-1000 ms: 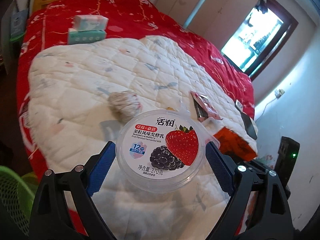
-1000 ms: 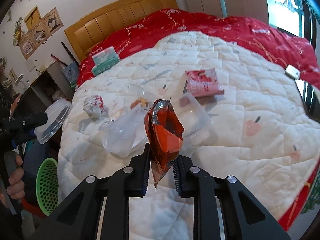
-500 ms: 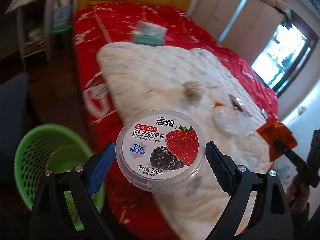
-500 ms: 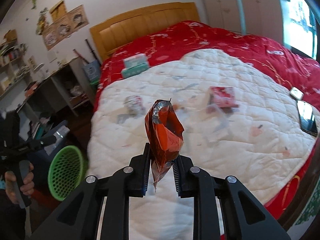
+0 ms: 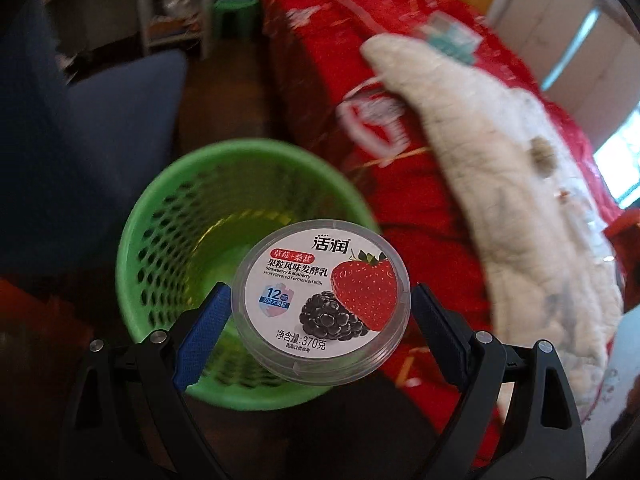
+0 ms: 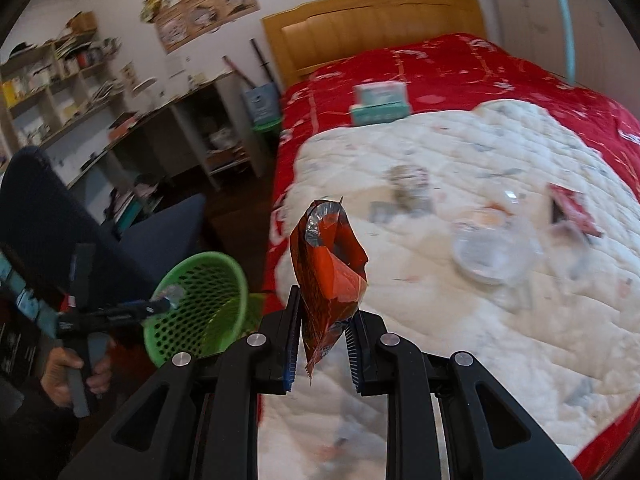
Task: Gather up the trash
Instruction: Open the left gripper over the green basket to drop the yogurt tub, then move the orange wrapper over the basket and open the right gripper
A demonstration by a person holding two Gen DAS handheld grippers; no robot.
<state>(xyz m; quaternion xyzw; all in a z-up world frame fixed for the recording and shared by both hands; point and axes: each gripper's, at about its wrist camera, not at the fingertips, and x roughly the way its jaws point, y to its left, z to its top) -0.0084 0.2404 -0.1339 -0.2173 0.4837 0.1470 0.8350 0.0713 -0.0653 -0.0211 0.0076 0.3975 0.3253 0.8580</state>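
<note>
My left gripper (image 5: 320,320) is shut on a round clear yogurt tub (image 5: 322,300) with a strawberry and mulberry label, held over the near rim of a green mesh trash basket (image 5: 180,208) on the floor. My right gripper (image 6: 323,344) is shut on a crumpled red foil snack wrapper (image 6: 326,276), held above the edge of the bed. In the right wrist view the green basket (image 6: 200,304) stands at lower left, with the left gripper (image 6: 166,304) over it, held by a person's hand (image 6: 68,368). On the white quilt (image 6: 500,280) lie a crumpled paper ball (image 6: 408,184), clear plastic containers (image 6: 488,252) and a red packet (image 6: 572,208).
A dark blue chair (image 5: 120,120) stands left of the basket. Tissue packs (image 6: 380,106) rest on the red bedspread (image 6: 460,72). Shelves and a desk (image 6: 100,100) line the left wall. The bed's side (image 5: 400,184) runs right beside the basket.
The left gripper swung with the tub from above the quilt, off the bed, to over the green basket. The right gripper, still on the wrapper, drew back toward the bed's left edge and the basket.
</note>
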